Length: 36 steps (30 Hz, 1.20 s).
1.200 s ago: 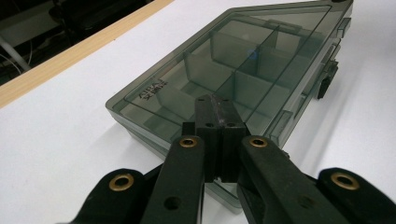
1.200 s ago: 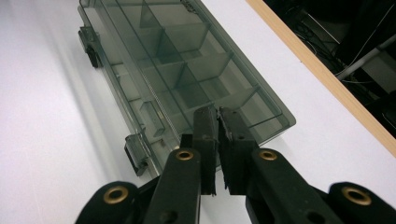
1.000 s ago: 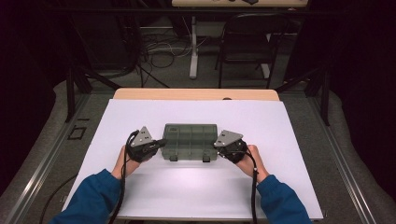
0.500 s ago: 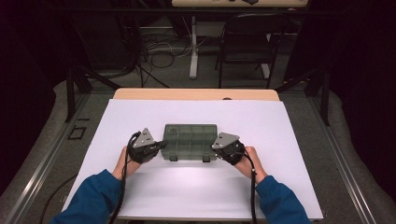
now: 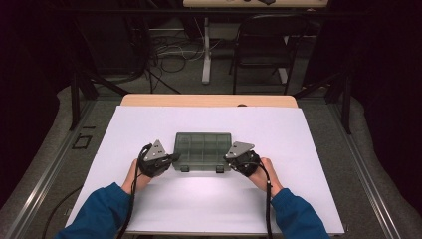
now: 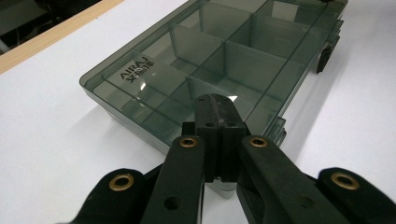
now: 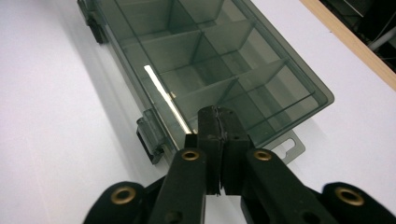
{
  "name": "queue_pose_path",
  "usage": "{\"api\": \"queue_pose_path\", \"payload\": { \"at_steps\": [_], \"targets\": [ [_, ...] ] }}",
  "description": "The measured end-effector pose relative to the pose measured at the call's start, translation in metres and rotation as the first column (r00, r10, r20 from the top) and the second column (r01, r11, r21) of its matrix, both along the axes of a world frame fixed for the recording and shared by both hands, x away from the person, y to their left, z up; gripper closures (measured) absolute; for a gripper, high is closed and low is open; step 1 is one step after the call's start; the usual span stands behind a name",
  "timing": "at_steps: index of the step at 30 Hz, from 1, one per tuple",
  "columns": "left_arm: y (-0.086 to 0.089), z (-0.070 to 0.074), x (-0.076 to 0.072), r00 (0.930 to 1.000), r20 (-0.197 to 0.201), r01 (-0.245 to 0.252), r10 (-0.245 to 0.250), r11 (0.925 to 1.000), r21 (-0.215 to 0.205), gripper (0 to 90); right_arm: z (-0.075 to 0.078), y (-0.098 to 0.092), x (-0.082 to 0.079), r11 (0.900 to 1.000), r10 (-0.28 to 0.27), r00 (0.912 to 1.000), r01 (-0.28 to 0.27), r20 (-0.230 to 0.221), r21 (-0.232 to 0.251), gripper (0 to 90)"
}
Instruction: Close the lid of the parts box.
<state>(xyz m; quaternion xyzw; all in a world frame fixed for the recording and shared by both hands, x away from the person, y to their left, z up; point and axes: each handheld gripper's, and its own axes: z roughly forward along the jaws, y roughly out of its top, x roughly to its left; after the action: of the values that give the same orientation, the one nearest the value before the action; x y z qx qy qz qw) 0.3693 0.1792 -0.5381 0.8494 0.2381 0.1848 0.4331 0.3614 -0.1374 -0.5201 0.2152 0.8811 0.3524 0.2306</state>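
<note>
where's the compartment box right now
In the high view the compartment box sits mid-table on the white sheet, lid closed, between the left gripper and right gripper.

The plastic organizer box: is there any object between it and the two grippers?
Nothing visible does. The left gripper is at the left end of the organizer box and the right gripper at its right end, both with fingers shut. The white table cover around them is bare. Whether the fingertips touch the lid is unclear.

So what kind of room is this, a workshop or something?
Probably a lab recording bench: a white-covered table bearing one smoky compartment box, dark curtained surroundings, loose cables on the floor and a folding chair behind.
</note>
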Motion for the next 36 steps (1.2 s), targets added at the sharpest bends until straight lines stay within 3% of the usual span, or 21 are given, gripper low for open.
{"api": "queue_pose_path", "payload": {
  "at_steps": [6,8,10,14,19,25,30,36],
  "targets": [
    [0.0,0.004,-0.004,0.9998,0.021,0.009,-0.008,0.9993,-0.036,71.1,0.004,-0.004,-0.001,0.998,-0.055,0.9984,0.055,0.01,0.038,68.7],
    [0.001,0.006,-0.005,0.9996,0.028,-0.008,0.01,0.9989,-0.046,58.2,0.007,-0.006,-0.003,0.996,-0.068,0.9975,0.066,0.021,0.06,62.9],
    [0.005,0.009,-0.005,0.999,0.031,-0.03,0.032,0.997,-0.072,51.9,0.009,-0.007,-0.004,0.993,-0.081,0.9961,0.077,0.035,0.088,52.4],
    [0.011,0.015,-0.009,0.9978,0.036,-0.052,0.055,0.9948,-0.087,37.3,0.016,-0.009,-0.01,0.987,-0.092,0.9946,0.085,0.048,0.134,32.2],
    [0.012,0.023,-0.019,0.9958,0.061,-0.063,0.069,0.9941,-0.088,15.8,0.025,-0.014,-0.019,0.981,-0.084,0.994,0.07,0.07,0.179,18.9],
    [0.018,0.034,-0.035,0.991,0.095,-0.081,0.094,0.9874,-0.136,8.7,0.032,-0.021,-0.032,0.973,-0.07,0.9939,0.049,0.085,0.227,11.6],
    [0.025,0.035,-0.046,0.9894,0.097,-0.094,0.108,0.9853,-0.143,4.7,0.035,-0.023,-0.043,0.966,-0.066,0.9931,0.04,0.096,0.254,5.8],
    [0.035,0.035,-0.06,0.9843,0.115,-0.114,0.133,0.9803,-0.162,0.4,0.032,-0.029,-0.052,0.966,-0.075,0.9912,0.045,0.109,0.256,3.7]
  ]
}}
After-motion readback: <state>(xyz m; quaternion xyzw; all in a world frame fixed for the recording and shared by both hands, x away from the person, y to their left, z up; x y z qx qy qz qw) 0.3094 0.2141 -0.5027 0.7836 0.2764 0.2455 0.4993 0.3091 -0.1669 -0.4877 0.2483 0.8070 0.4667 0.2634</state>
